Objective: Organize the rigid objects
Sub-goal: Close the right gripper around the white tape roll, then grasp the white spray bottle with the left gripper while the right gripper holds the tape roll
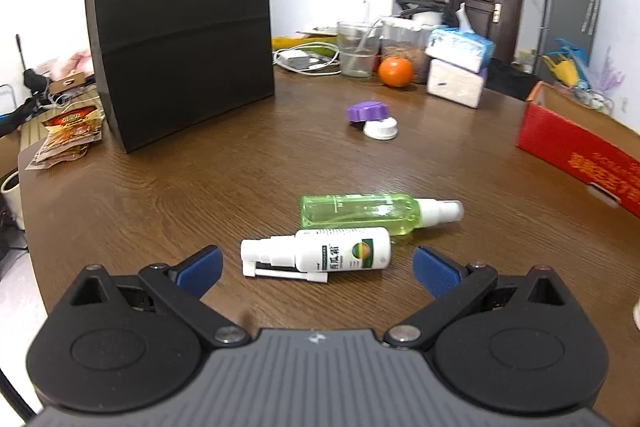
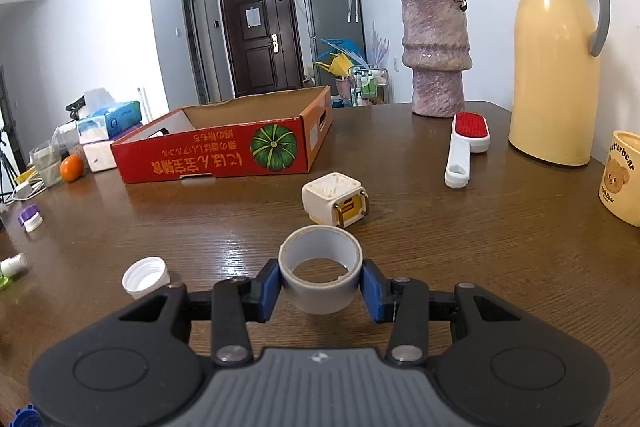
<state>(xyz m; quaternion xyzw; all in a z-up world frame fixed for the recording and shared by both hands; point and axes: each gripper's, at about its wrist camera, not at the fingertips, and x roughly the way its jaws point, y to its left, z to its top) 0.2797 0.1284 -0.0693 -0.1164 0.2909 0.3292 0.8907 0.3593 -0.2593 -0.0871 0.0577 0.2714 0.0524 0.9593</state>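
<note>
My left gripper (image 1: pixel 316 265) is open just above the brown table, with its fingers on either side of a white spray bottle (image 1: pixel 320 254) lying on its side. A green spray bottle (image 1: pixel 372 214) lies right behind it. Further back lie a purple cap (image 1: pixel 367 111) and a white cap (image 1: pixel 381 128). My right gripper (image 2: pixel 320 285) is shut on a grey tape roll (image 2: pixel 320 275). Ahead of it stand a white cube (image 2: pixel 335 199), a white cap (image 2: pixel 145 275) to the left, a red lint brush (image 2: pixel 468 147) and an open red cardboard box (image 2: pixel 224 149).
A tall black box (image 1: pixel 180 23) stands at the back left of the table. An orange (image 1: pixel 395 71), a glass, cables and tissue packs (image 1: pixel 458 67) crowd the far edge. A vase (image 2: pixel 436 55), a yellow thermos (image 2: pixel 556 59) and a bear mug (image 2: pixel 622 177) stand at the right.
</note>
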